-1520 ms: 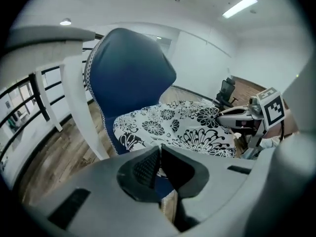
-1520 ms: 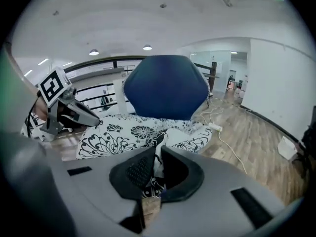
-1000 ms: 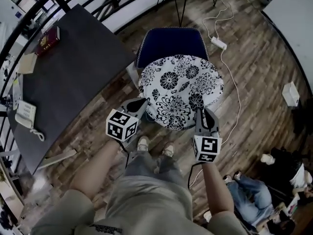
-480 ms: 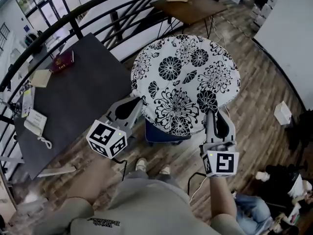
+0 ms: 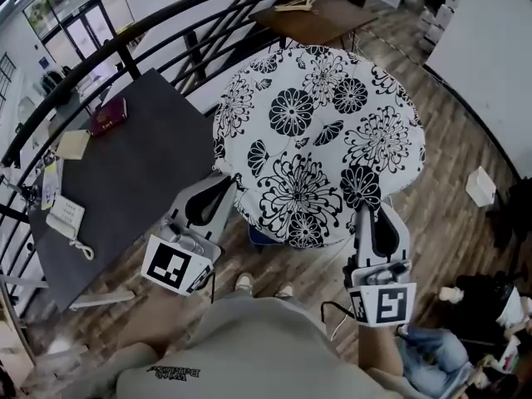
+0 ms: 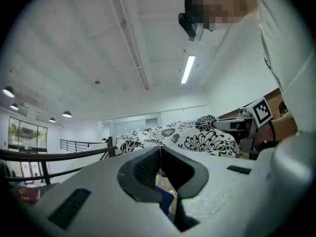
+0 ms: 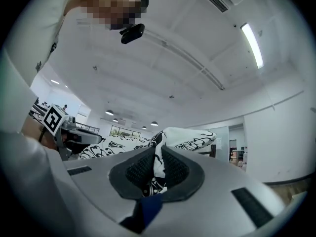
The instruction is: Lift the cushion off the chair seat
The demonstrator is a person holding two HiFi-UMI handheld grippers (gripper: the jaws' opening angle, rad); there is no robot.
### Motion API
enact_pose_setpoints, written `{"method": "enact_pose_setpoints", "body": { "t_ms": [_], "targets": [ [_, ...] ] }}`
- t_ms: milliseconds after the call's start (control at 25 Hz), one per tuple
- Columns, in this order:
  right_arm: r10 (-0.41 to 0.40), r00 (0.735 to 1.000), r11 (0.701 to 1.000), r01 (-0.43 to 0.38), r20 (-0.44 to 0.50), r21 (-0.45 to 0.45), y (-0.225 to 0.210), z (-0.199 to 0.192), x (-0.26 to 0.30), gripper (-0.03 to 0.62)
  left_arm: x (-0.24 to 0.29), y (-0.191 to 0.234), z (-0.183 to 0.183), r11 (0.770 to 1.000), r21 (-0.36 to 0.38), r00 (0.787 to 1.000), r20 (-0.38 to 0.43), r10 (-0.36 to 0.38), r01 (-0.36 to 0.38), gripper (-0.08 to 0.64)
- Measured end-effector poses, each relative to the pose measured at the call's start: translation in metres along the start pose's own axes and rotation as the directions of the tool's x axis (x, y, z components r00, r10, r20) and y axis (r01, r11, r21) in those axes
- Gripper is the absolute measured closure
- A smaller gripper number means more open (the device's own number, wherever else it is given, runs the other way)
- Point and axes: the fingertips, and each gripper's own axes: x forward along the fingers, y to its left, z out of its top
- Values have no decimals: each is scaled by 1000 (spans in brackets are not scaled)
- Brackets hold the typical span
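cushion: flower-printed cushion [image 5: 320, 131] hangs in the air between the two grippers, in front of the person and above the chair [image 5: 259, 237].
change: a second ago the cushion lay on the blue seat with the chair back showing behind it. Half a second ago it was already up with the seat bare below. Now it fills more of the head view and hides all but a blue sliver under its near edge.
meaning: judged as lift done; the cushion looks clear of the seat and only holding or carrying remains.
left gripper: left gripper [image 5: 226, 181] has its jaws pressed together on the cushion's left edge; only a thin seam of fabric shows at the tips.
right gripper: right gripper [image 5: 364, 213] pinches a fold of printed fabric, plainly squeezed between the ribbed pads.
writing, book: maroon book [image 5: 108, 116] on the dark table [image 5: 141, 165] carries gold print, too small to read.
writing, shirt: print [image 5: 174, 371] on the person's shirt is not legible.
writing, cubes: black-and-white square patterns only, no words.
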Motion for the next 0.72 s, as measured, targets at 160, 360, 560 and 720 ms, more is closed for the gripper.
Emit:
{"method": "enact_pose_setpoints", "body": {
  "t_ms": [160,360,560,720],
  "targets": [
    [-2,1000,999,3,-29,32,-5,0,3,566,1,1,2,1000,1,999,-25,25,-25,548],
    [6,998,998,-1,-65,62,-8,14,9,566,2,3,16,1000,-9,998,-55,16,-16,546],
    [39,997,996,-33,-64,88,-8,26,13,566,0,2,25,1000,-18,998,-64,21,-22,546],
    [45,997,996,-41,-61,75,-8,31,12,566,-3,-1,27,999,-33,998,-63,24,-26,548]
  ]
}}
